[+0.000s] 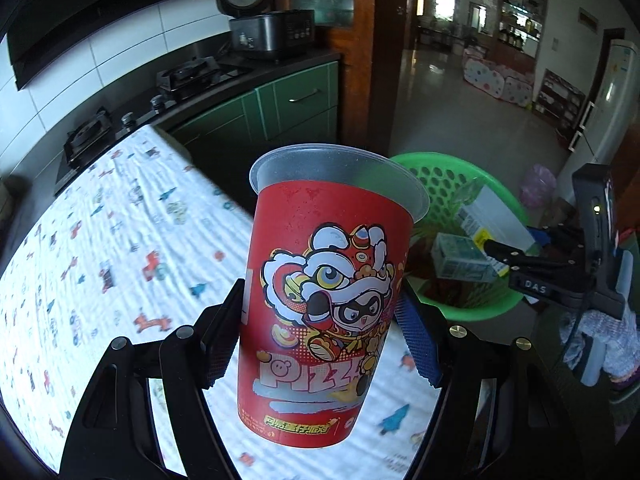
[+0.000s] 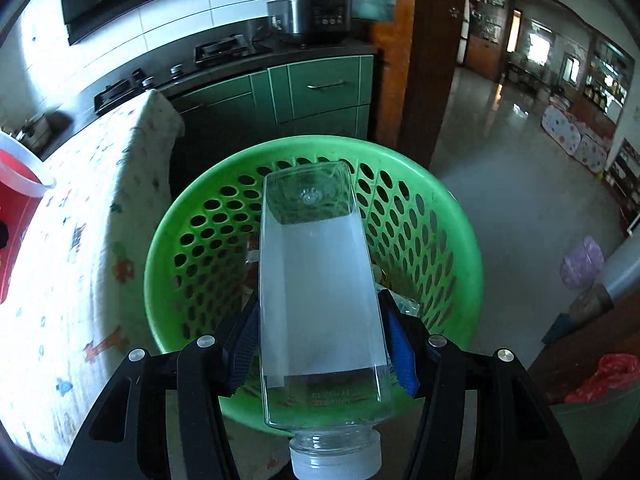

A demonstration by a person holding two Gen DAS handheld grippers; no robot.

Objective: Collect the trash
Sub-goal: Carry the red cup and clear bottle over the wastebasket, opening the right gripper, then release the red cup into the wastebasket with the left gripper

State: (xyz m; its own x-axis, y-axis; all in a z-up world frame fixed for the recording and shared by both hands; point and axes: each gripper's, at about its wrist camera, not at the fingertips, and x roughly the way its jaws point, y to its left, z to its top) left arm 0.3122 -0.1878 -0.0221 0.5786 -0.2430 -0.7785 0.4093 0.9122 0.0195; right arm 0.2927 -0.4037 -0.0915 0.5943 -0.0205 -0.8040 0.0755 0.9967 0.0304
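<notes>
While the left gripper point(image 1: 320, 328) is clamped on a red paper cup point(image 1: 324, 292) — its jaws roughly half spread, pads pressed to both sides of the cup's lower body — the cup stands upright between them, above the near end of the cloth-covered surface point(image 1: 100, 232). It bears a cartoon lion-dance print and the word "PIZZA", and a clear plastic lid sits on its rim. Just beyond it, off the surface's end, a green perforated basket point(image 1: 500, 188) holds cartons and other rubbish. The right gripper point(image 2: 318, 344) grips a clear, square-sided plastic bottle point(image 2: 316, 300), the blue pads tight on its flanks, jaws about half spread. The bottle lies along the fingers with its white cap toward the camera and its base pointing away, and it hangs over the mouth of the basket point(image 2: 168, 240). From the left wrist view the right gripper point(image 1: 504, 256) shows at the far right with the bottle point(image 1: 496, 216) over the basket. Green cabinets point(image 2: 320, 88) stand behind.
</notes>
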